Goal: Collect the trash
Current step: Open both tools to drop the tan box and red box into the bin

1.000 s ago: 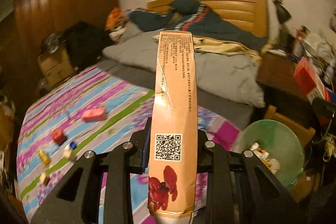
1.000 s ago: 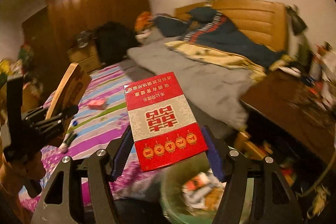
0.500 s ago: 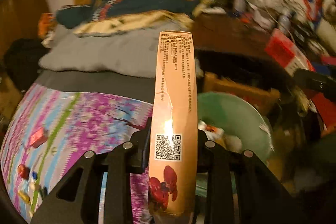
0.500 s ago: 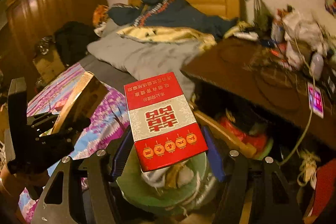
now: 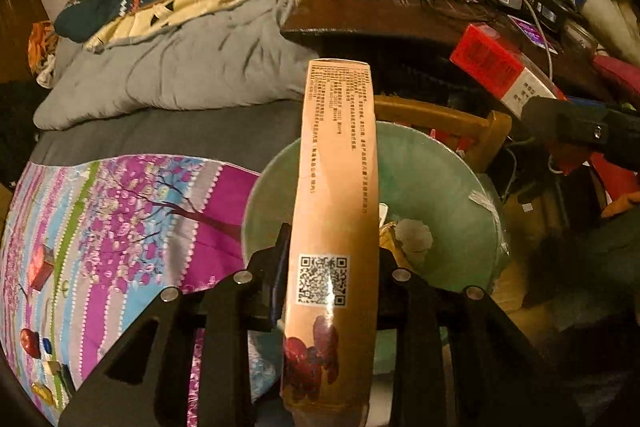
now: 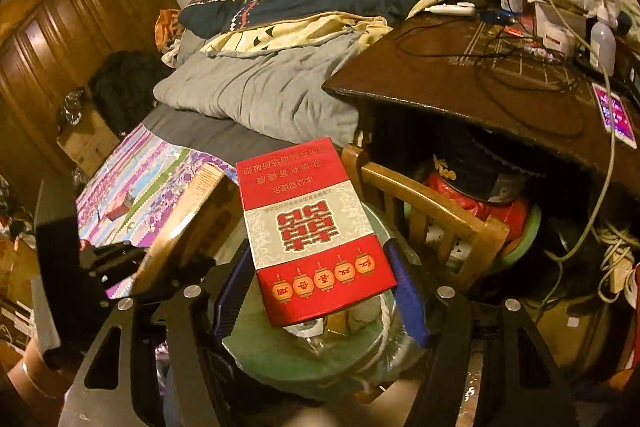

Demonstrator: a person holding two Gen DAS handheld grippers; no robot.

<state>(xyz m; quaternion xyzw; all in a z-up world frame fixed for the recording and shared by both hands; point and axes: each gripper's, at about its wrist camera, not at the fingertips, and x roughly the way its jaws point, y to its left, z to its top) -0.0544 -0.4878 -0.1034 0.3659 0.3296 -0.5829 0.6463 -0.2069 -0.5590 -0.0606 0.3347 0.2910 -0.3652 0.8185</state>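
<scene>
We've got the tall orange box [image 5: 334, 227] clamped edge-on in the left gripper [image 5: 332, 279], over the green trash bin [image 5: 440, 195]. Right gripper [image 6: 316, 291] fingers closed on the red box [image 6: 316, 227], bin below it. Table [image 6: 460, 75] at 1 o'clock, bed [image 6: 168, 163] at 10

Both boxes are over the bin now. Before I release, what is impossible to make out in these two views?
- Left wrist: the orange box hides the left gripper pads and much of the green bin.
- Right wrist: the red box covers most of the bin's contents; right gripper contact is hidden beneath.
- Small items on the bedspread: too small.
</scene>
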